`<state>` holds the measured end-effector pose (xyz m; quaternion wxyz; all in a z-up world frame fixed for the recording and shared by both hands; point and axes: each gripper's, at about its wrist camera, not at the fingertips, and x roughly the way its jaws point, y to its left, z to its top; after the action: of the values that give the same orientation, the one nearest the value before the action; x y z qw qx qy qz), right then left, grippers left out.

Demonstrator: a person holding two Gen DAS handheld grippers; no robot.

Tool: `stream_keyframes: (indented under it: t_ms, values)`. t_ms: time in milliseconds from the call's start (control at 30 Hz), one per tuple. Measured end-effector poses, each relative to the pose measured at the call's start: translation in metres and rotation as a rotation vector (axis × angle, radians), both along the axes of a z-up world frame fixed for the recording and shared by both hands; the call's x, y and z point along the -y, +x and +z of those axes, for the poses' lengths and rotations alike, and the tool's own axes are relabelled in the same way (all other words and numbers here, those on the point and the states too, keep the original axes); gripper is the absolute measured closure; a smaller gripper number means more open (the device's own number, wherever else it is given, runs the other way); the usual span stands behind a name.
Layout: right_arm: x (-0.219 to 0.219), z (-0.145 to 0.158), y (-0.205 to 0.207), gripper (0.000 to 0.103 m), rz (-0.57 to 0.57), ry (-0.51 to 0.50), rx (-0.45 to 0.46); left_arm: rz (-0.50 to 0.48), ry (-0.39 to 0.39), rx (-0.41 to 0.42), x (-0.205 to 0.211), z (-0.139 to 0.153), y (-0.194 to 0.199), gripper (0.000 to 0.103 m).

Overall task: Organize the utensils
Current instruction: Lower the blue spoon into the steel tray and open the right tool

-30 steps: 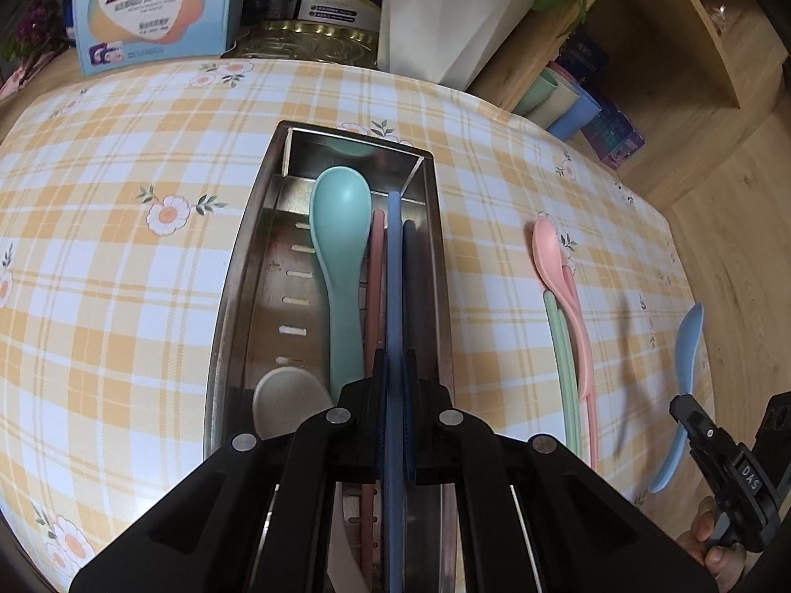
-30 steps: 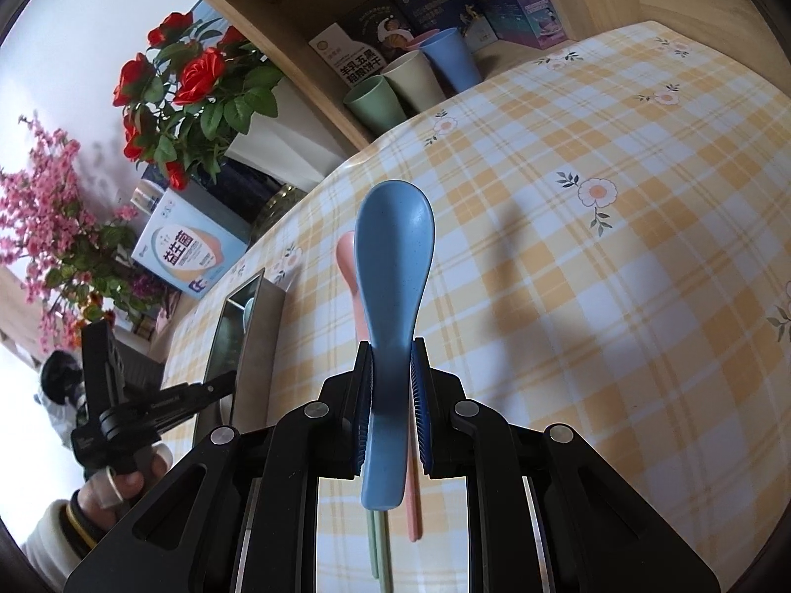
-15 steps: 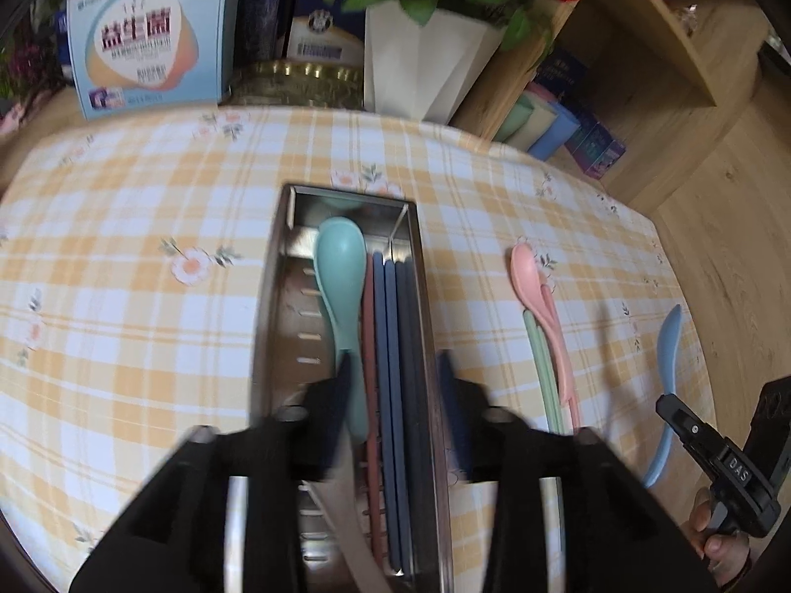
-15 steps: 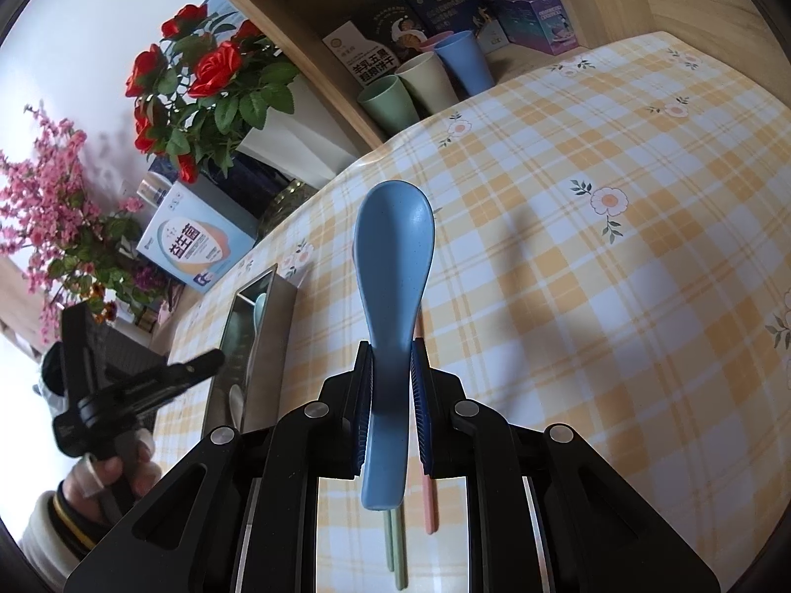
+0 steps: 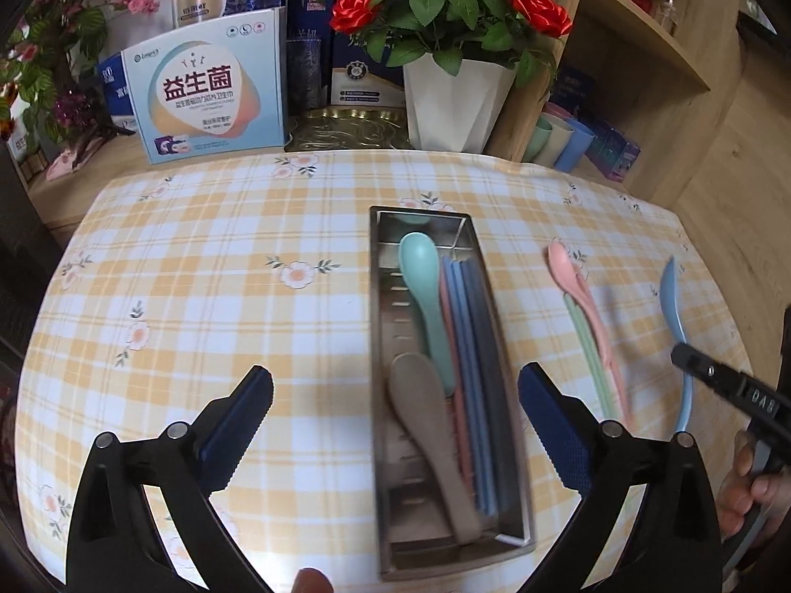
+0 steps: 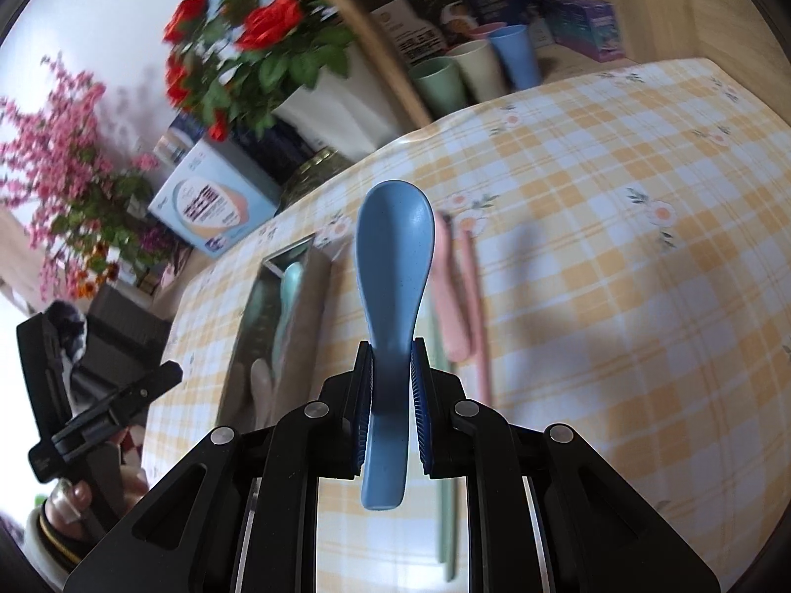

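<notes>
From the left wrist camera, the left gripper (image 5: pixel 395 395) tilts steeply down over the tablecloth (image 5: pixel 222 257). Its jaws have just been opening and now stand released, spread wide, with nothing pinched between them. The metal tray (image 5: pixel 514 469) lies lengthwise in the gap between the two fingers (image 5: pixel 237 420), touching neither one. Inside the tray, a beige spoon (image 5: pixel 425 425) lies nearest the fingers, a green spoon (image 5: pixel 420 286) just beyond it, and a bundle of pink and blue chopsticks (image 5: pixel 469 346) runs along the side toward the right finger. Outside the right finger, on the cloth, lie a pink spoon (image 5: pixel 568 272) and green chopsticks (image 5: pixel 588 346) side by side. Further out that way, the right gripper holds a blue spoon (image 5: pixel 675 306) above the cloth, with a hand visible below it at the edge of the view.

From the right wrist camera, the right gripper (image 6: pixel 390 385) points down at a slant, its fingers clenched on the handle of the blue spoon (image 6: pixel 393 267). The bowl reaches forward past the fingertips and the handle end sticks out behind the pads. Off the left finger lies the tray (image 6: pixel 316 296); just off the right finger lies the pink spoon (image 6: pixel 450 306). A hand (image 6: pixel 74 499) grips the left tool at the far left edge.
</notes>
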<state>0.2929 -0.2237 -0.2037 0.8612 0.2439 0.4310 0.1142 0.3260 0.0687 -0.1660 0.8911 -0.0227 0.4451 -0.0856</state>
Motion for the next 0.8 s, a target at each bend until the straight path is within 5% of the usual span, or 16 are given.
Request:
stream_keyframes:
  t_ms: [533,800]
  values:
    - [-0.133,0.009,0.078,0.088,0.253,-0.227,-0.034,0.085,-0.065,0.116,-0.062,0.005,-0.027,0.006]
    - [-0.171,-0.013,0.114,0.088,0.244,-0.292,-0.102,0.133,-0.124,0.117,-0.083,0.002,-0.028,0.006]
